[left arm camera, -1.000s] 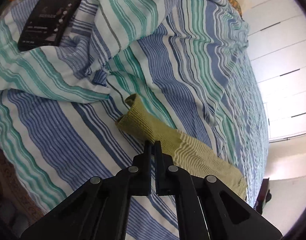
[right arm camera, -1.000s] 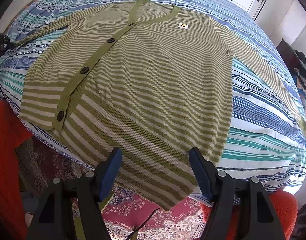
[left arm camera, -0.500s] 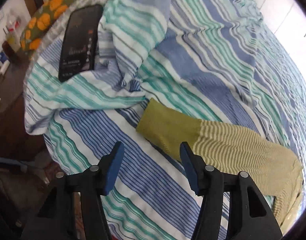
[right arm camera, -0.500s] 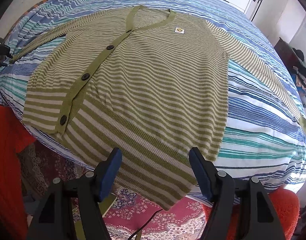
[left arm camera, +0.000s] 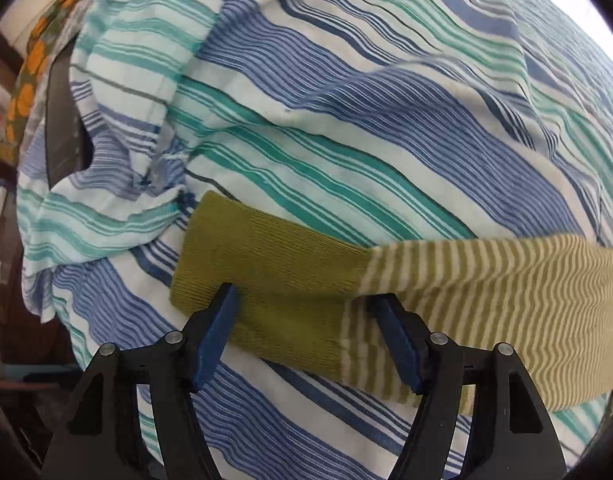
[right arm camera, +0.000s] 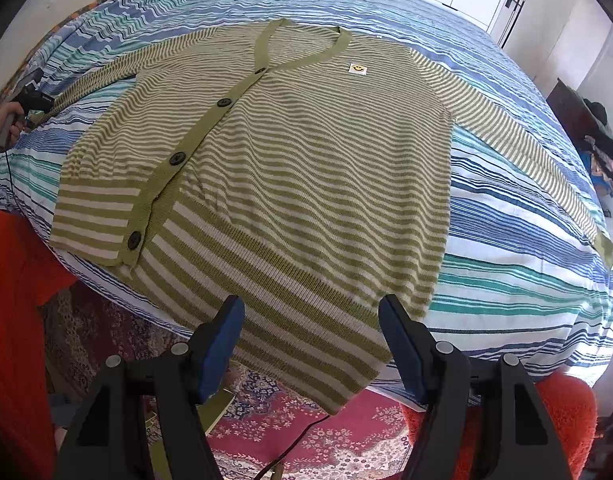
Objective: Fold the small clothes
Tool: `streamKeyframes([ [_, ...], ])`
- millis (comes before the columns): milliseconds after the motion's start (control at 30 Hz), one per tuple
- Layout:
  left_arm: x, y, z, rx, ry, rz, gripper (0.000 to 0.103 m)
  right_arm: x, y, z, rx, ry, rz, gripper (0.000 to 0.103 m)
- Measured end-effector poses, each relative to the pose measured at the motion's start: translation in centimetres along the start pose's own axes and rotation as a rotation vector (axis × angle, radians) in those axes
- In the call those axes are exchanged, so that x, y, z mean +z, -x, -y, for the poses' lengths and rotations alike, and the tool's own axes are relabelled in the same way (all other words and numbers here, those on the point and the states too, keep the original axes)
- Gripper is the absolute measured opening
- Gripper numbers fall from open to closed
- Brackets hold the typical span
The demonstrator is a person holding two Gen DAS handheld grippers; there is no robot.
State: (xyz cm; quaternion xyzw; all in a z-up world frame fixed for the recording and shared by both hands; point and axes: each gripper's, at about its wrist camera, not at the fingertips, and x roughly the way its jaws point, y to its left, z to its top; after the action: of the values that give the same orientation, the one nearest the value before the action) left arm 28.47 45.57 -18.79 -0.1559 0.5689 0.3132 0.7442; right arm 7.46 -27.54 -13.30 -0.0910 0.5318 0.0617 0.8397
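— Cardigan [right arm camera: 290,168] lies flat across the striped bed [right arm camera: 506,240], hem over the near edge above a red rug [right arm camera: 306,432].
— Tools?
— Left tool [left arm camera: 306,328] gapes over the sleeve cuff [left arm camera: 262,272], gripping nothing; right tool [right arm camera: 308,336] hovers open above the hem.

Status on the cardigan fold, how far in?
Done: cardigan lies flat and buttoned on the bed, both sleeves spread out. In hand: left gripper open over the solid-green cuff, not gripping. Right gripper open above the hem. Left: every fold; none visible.
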Motion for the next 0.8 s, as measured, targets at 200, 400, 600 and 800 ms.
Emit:
streamKeyframes([
  [200,-6.3,9.0,2.3,-0.152,-0.189,0.128,0.064,0.2,-0.6,2.3,0.026,-0.102,0.000,0.069],
  [400,-24.8,15.7,10.0,-0.763,-0.485,-0.145,0.064,0.2,-0.4,3.6,0.086,-0.166,0.033,0.069],
  [600,-34.3,13.2,14.2,-0.773,-0.440,-0.251,0.062,-0.1,0.2,3.5,0.128,-0.162,0.069,0.069],
  [800,-35.8,11.3,14.3,-0.784,-0.398,-0.237,0.004,-1.0,1.6,4.5,0.144,-0.194,0.115,0.069],
])
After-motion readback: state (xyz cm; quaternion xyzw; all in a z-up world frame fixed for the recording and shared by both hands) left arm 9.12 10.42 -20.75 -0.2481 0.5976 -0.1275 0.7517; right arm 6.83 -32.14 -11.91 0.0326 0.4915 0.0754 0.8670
